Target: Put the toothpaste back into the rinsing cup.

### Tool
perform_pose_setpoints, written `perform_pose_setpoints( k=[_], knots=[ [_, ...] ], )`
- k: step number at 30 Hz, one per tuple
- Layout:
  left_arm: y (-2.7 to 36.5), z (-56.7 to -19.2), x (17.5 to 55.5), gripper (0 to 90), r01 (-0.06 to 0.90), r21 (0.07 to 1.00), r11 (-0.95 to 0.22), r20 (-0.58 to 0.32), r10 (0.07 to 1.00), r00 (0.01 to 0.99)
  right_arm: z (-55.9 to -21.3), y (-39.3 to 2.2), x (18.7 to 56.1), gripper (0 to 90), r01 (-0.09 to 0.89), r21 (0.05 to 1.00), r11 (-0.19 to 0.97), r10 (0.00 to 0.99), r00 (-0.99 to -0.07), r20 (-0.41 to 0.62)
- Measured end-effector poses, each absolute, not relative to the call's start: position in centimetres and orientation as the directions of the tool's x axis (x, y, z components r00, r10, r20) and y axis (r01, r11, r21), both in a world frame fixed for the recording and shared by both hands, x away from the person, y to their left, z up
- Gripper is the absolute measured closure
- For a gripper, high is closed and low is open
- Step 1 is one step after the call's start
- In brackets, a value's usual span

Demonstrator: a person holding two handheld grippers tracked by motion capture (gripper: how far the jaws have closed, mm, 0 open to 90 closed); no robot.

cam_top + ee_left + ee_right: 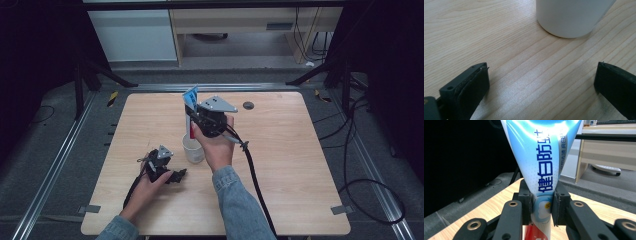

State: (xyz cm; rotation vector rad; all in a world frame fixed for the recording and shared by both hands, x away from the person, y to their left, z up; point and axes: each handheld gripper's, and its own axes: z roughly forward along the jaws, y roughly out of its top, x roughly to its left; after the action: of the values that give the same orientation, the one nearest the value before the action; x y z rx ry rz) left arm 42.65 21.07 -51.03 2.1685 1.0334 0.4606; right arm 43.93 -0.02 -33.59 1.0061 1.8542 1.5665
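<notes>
The pale wooden bench (290, 165) with rounded corners carries everything here. Near its middle, a little toward the front edge, stands a plain white plastic cup (193, 148), upright. Directly above the cup the right gripper (196, 121) pinches a long blue and white toothpaste tube (544, 165) with a red lower part; the jaws press on both sides of the tube's body, and its flat end points up toward the far edge. Closer to the front left corner, the left gripper (541, 82) rests low over the wood, jaws spread wide with nothing between, the cup just beyond them.
</notes>
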Motion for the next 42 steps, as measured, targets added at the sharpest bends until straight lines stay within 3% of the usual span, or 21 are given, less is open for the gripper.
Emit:
perform_pose_setpoints(
  k=[42],
  knots=[
    [21.0,-51.0,42.7,0.0,0.542,0.709,-0.451,0.022,0.783,0.622,-37.7,-0.1,44.6,73.3,0.269,0.961,0.065,0.811,-0.575,0.106]
  ],
)
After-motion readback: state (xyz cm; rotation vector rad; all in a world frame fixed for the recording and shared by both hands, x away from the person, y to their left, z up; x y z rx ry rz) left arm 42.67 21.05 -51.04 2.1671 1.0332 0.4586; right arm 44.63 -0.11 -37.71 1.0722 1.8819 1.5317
